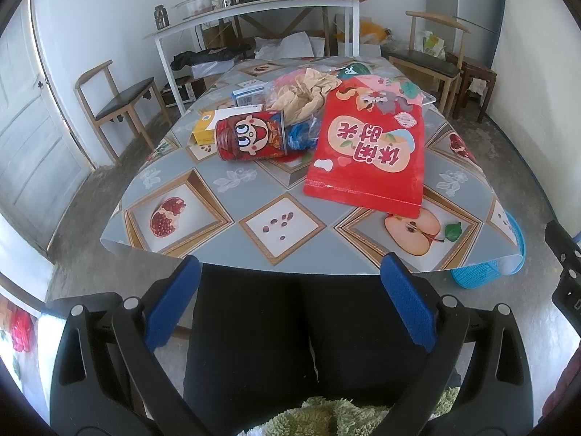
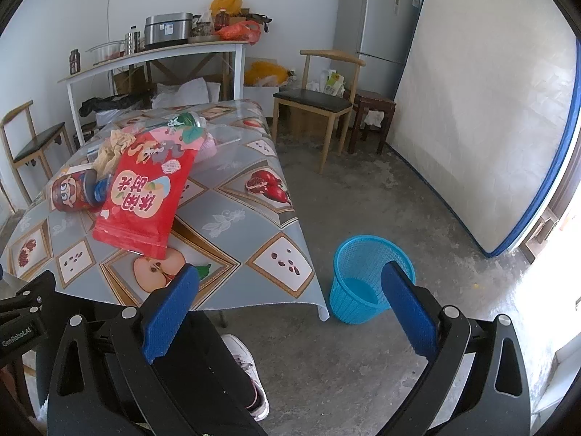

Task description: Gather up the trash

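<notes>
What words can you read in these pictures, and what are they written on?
"休闲时光": big red snack bag, printed upside down from here.
"GenRobot.AI": left gripper's black body, seen by the right wrist camera.
Too small or blurred: red cartoon can, yellow box, blue-and-white box, fridge sticker.

glossy foil pouch (image 1: 366, 145) | shiny metal can (image 1: 250, 134) | plastic mesh basket (image 2: 366, 279)

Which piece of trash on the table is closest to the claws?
The big flat red snack bag. Its sealed edge reaches nearest the table's front edge, while the red cartoon can and crumpled paper lie farther back.
</notes>
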Demonstrator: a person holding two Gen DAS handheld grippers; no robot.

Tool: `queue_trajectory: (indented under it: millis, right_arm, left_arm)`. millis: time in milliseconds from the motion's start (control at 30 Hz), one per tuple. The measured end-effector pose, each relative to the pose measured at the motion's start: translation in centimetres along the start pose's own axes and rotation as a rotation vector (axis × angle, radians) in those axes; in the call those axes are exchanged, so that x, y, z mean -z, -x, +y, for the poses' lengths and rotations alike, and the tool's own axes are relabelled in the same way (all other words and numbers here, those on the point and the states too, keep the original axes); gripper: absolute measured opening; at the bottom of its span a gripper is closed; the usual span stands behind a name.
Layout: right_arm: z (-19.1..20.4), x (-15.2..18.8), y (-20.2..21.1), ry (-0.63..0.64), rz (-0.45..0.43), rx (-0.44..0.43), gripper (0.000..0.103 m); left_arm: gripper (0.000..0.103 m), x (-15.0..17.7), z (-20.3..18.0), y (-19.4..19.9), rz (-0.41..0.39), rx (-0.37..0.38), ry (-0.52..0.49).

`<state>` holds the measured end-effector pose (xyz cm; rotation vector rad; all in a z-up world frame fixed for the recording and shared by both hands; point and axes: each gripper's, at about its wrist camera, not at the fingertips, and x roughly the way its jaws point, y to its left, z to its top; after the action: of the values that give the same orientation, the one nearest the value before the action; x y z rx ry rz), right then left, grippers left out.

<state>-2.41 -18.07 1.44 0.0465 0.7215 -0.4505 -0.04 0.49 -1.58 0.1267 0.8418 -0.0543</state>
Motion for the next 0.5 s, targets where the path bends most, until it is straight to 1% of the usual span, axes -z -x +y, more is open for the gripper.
queue_trajectory:
  millis: [500]
  right_arm:
    - [0.34, -0.19, -0.47, 0.012, 0.003, -0.014, 0.098]
  left_arm:
    - [0.095, -0.53, 0.56, -0.41, 0.007, -0.009, 0.018]
